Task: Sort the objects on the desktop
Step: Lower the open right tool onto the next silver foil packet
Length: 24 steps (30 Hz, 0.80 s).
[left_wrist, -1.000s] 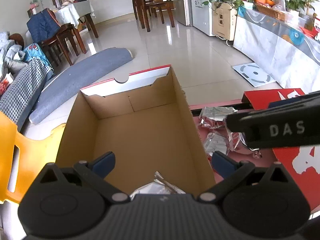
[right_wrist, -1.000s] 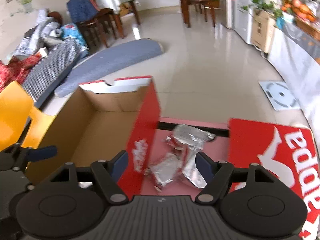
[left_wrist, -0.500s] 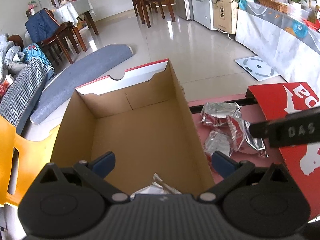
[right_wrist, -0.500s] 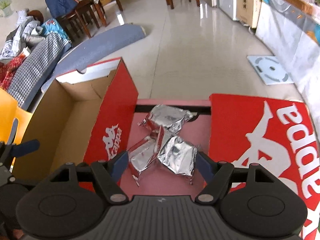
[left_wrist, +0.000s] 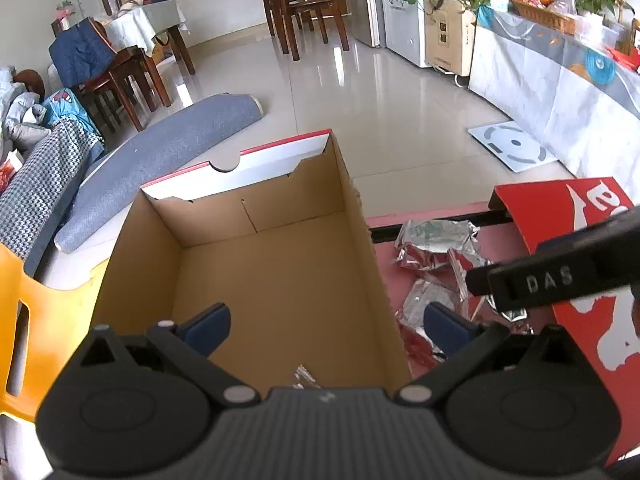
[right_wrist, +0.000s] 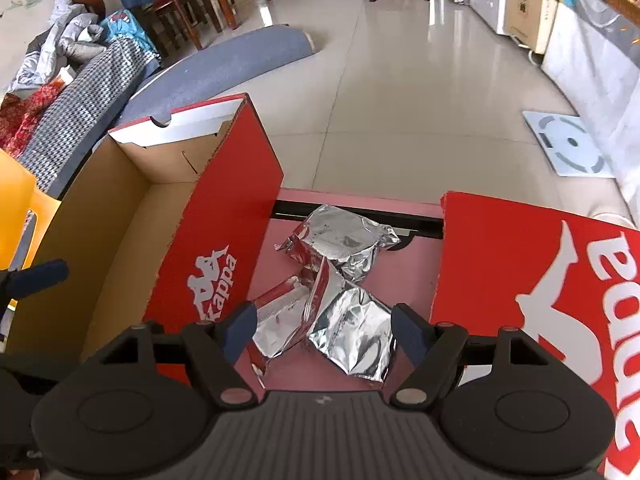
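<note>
An open red cardboard shoebox (left_wrist: 260, 276) (right_wrist: 224, 240) stands on a pink tabletop (right_wrist: 288, 368). Several crumpled silver foil packets (right_wrist: 344, 272) (left_wrist: 436, 236) lie on the pink surface between the box and a red lid (right_wrist: 532, 280) (left_wrist: 576, 216). My right gripper (right_wrist: 324, 330) hovers open low over the nearest packets, its fingers spread either side of two of them. My left gripper (left_wrist: 324, 322) is open above the box's right wall, empty. One foil scrap (left_wrist: 305, 376) lies inside the box near its front edge, partly hidden by the left gripper's body.
A yellow plastic chair (left_wrist: 24, 320) stands left of the box. Beyond the table edge are a tiled floor with a rolled grey mat (left_wrist: 160, 160), a white scale (right_wrist: 568, 148), wooden chairs and a cloth-covered side table (left_wrist: 552, 76).
The right gripper has come forward and lower over the foil packets, which now lie between its open fingers. The left gripper stayed open over the box, rising slightly.
</note>
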Tool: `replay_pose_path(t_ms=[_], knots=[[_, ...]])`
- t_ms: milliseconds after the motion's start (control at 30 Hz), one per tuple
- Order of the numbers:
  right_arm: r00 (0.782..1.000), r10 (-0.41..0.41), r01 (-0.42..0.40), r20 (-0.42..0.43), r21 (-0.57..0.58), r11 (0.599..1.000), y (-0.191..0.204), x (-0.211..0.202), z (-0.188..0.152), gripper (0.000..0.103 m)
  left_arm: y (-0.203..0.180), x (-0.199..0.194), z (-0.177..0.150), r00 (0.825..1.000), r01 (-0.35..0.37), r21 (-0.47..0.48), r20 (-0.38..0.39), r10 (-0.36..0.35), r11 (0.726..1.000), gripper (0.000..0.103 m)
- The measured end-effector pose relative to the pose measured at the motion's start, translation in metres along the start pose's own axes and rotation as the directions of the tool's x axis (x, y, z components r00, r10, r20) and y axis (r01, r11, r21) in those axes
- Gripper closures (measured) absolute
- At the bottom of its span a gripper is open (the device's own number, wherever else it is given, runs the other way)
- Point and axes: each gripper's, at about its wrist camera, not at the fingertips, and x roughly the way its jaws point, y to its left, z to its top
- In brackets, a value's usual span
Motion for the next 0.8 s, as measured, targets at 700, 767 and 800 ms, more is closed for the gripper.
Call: replay_pose_path(t_ms=[700,767,800], knots=[[0.992,0.017,-0.009,-0.123,0.065,0.998,-0.019,0.045,0.003,0.029,0.005,0.005,-0.002,0.999,0.007,-0.013,-0.034,-0.008,1.0,0.0],[0.992,0.014,-0.006,-0.126,0.063,0.998,-0.019,0.047,0.002,0.029,0.005,0.005,-0.002,0.999,0.005,-0.012,-0.032,-0.006,1.0,0.0],[0.992,0.019,-0.011,-0.125,0.07,0.998,-0.02,0.047,0.002,0.028,0.006,0.004,-0.002,1.0,0.004,-0.011,-0.031,-0.004,1.0,0.0]])
